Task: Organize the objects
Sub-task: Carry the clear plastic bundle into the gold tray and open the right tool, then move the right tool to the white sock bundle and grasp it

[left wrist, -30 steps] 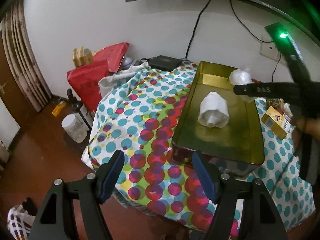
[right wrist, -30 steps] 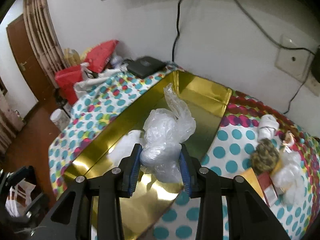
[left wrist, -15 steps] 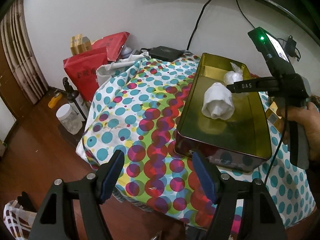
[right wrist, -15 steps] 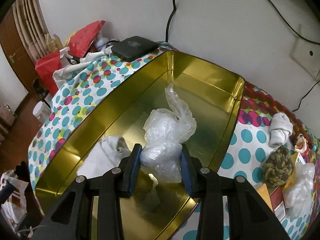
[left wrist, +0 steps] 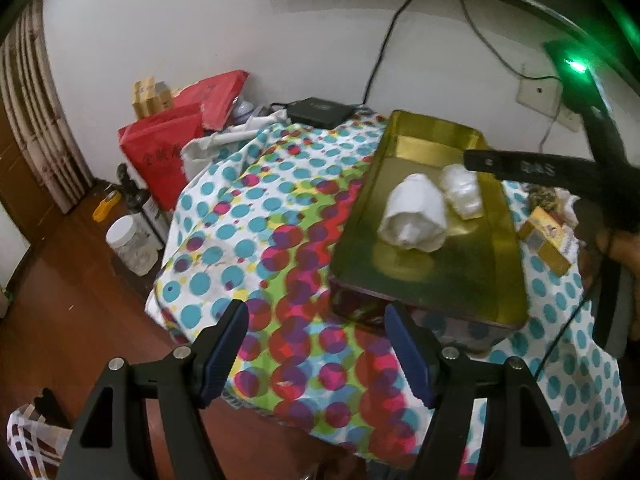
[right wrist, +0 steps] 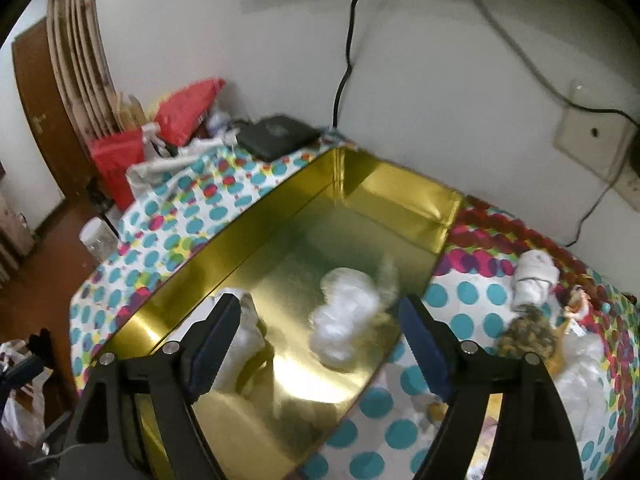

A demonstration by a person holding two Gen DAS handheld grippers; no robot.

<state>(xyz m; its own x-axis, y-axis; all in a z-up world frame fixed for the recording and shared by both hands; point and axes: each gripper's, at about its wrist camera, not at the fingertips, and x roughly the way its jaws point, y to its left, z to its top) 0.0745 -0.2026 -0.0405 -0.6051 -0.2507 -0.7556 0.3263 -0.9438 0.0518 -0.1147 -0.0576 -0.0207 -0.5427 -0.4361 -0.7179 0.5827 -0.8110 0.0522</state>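
Lying loose on the floor of the gold tin tray (right wrist: 400, 196), the crumpled plastic bag (right wrist: 344, 320) sits between the spread fingers of the right tool (right wrist: 320, 344), which grips nothing. A rolled white cloth (left wrist: 414, 216) lies just beside it toward 9 o'clock. The left tool (left wrist: 316, 350) hangs wide open and empty off the near edge of the counter (left wrist: 256, 216), its polka-dot cloth bare toward 10 o'clock. At 3 o'clock, outside the tray rim, sit a rolled sock (right wrist: 534, 276) and a yellow box (left wrist: 548, 240).
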